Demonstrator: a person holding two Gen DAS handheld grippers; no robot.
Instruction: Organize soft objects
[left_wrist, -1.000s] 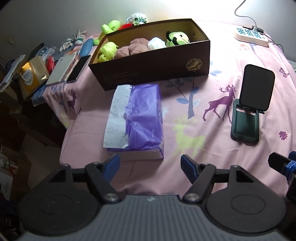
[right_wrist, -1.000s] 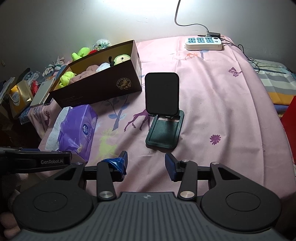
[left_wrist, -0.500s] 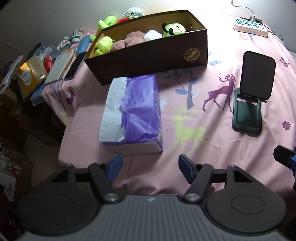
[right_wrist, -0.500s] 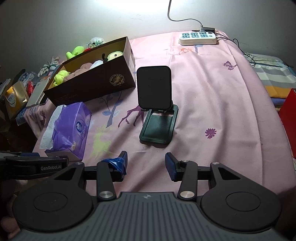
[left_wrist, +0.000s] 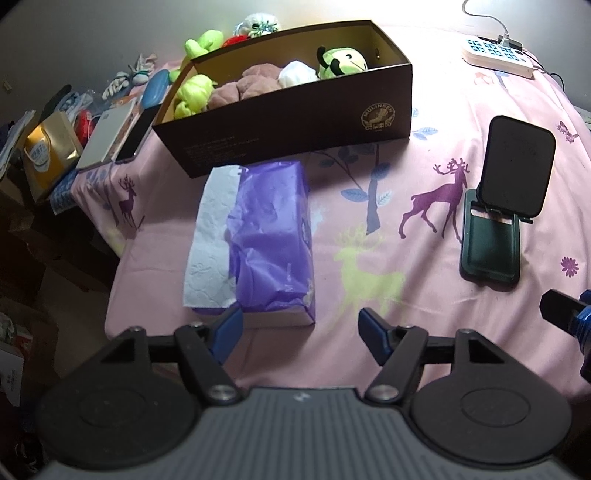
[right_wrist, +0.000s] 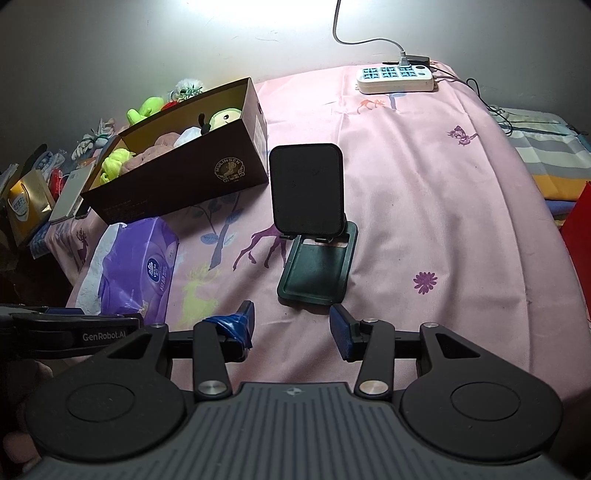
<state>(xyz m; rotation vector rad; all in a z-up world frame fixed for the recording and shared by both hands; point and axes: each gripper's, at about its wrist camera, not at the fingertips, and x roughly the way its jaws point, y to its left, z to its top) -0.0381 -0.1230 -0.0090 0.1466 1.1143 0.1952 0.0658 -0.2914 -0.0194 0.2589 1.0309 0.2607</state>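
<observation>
Where the pink bed sheet with deer printed on it (left_wrist: 424, 177) is brightest, a long dark brown cardboard box with a gold round mark on its side (left_wrist: 295, 118) sits with its top open, and the soft toys are inside it. At one end of the box is a bright yellow-green plush toy (left_wrist: 194, 92), next to it a soft brownish-pink plush toy (left_wrist: 247, 86), then a small white fluffy toy (left_wrist: 297, 74), and at the other end a round green plush head with black ears (left_wrist: 341, 61). Behind the box, outside it, lies another yellow-green soft toy (left_wrist: 203, 42), with a white fuzzy toy (left_wrist: 258, 24) near it. Just in front of the box lies a purple plastic pack of tissues (left_wrist: 269, 240) with a white sheet of tissue paper (left_wrist: 212, 240) spread along its side. Well to the side of the pack stands a dark green folding phone stand with a black flat back (right_wrist: 310, 229), its back plate tilted up. Far back on the sheet, near the wall, is a white power strip with blue sockets (right_wrist: 395, 79) with a cable plugged in. The left gripper (left_wrist: 299, 326) hangs over the near end of the tissue pack with its blue pads wide apart and nothing between them. The right gripper (right_wrist: 291, 326) is just in front of the phone stand, its blue pads also apart and holding nothing. Off the edge of the bed is a shiny gold bag (left_wrist: 44, 155) among other small things too dark to tell.
</observation>
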